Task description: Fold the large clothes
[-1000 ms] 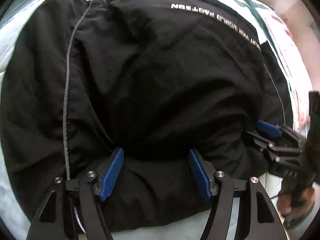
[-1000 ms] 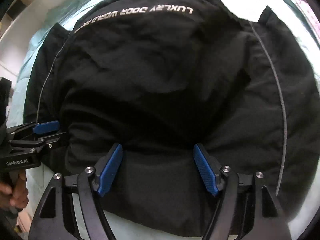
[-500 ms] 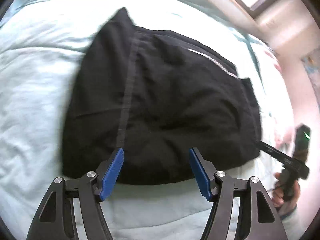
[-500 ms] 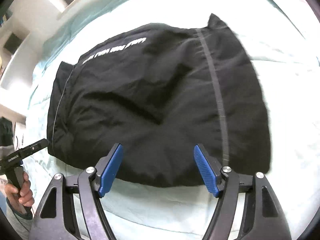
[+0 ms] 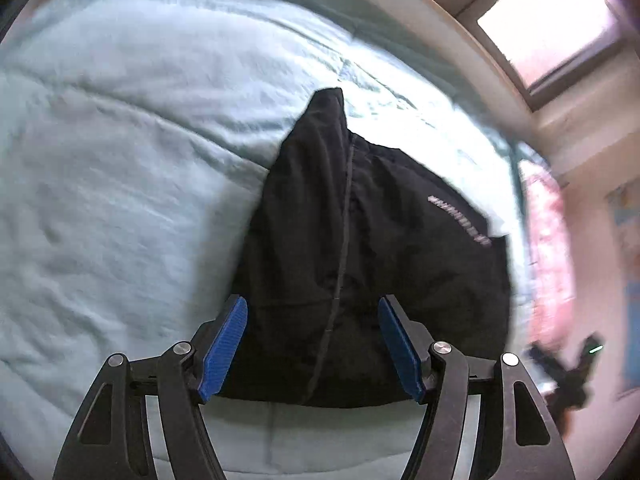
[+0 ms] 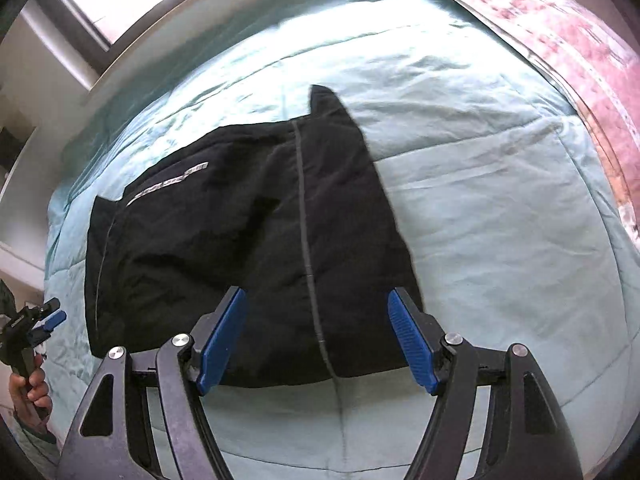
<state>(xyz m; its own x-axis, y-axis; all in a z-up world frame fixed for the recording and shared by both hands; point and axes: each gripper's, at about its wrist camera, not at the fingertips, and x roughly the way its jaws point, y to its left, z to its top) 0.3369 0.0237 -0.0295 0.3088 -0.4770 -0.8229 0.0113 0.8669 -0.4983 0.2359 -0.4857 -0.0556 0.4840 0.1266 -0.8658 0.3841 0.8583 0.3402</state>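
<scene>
A black jacket (image 5: 360, 248) lies folded on a pale green quilt (image 5: 120, 160) that covers the bed. In the left wrist view it fills the centre and lower middle of the frame, with one pointed corner reaching up toward the top centre. A thin grey seam runs down its middle, and a short line of white lettering (image 5: 460, 216) sits on its right part, too blurred to read. In the right wrist view the jacket (image 6: 248, 248) spreads across the centre and left of the frame, the lettering (image 6: 168, 184) toward its upper left.

The left tool (image 5: 314, 346) is at the bottom centre of its own view, its blue pads (image 5: 224, 344) standing wide apart with nothing between them, above the near edge of the jacket. It also shows small at the lower left edge of the right wrist view, gripped by a hand (image 6: 30, 392).

The right tool (image 6: 318, 342) is at the bottom centre of its view, also spread wide and empty, over the near edge of the jacket. It appears as a dark blur at the lower right of the left wrist view.

A window (image 5: 548, 28) shows at the upper right of the left wrist view, and a pink patterned cloth (image 6: 580, 40) lies at the upper right of the right wrist view.
</scene>
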